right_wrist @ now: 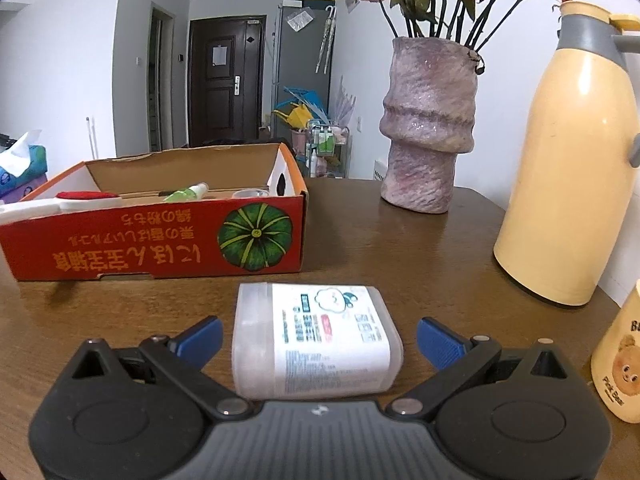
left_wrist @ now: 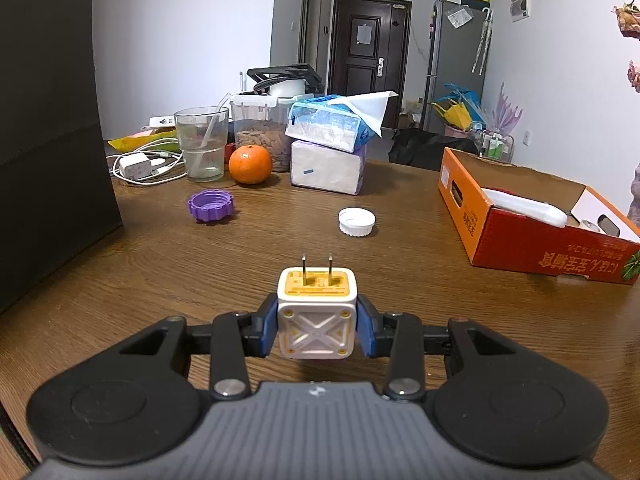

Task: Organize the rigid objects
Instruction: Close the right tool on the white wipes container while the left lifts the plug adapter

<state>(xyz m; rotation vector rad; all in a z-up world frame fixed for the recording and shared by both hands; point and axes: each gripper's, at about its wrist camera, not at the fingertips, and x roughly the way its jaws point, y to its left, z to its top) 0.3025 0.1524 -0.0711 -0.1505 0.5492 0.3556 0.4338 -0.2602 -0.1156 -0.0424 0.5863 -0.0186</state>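
1. Brown wood-grain table [left_wrist: 400, 248] fills both views, with a dark door [left_wrist: 370, 50] and a grey fridge [left_wrist: 456, 60] at the back of the room.
2. On the left gripper [left_wrist: 319, 322], the blue pads clamp a white plug adapter [left_wrist: 316, 312] by its sides, its two prongs pointing up, held just above the table.
3. Ahead of it lie a purple cap [left_wrist: 211, 205] and a white cap [left_wrist: 357, 221], well apart from each other; behind them stand an orange [left_wrist: 250, 164], a glass [left_wrist: 201, 144] and stacked tissue packs [left_wrist: 328, 148].
4. A tall black bag [left_wrist: 48, 120] walls off the left side; the orange cardboard box [left_wrist: 516, 236] sits to the right.
5. The right gripper [right_wrist: 318, 340] stands with its jaws wide, a clear labelled container [right_wrist: 316, 340] lying on its side between the pads, neither pad touching it.
6. Beyond it the box [right_wrist: 160, 240] holds a small spray bottle [right_wrist: 188, 192]; a pink vase [right_wrist: 428, 128], a cream thermos [right_wrist: 572, 168] and a yellow bottle [right_wrist: 618, 360] crowd the right.
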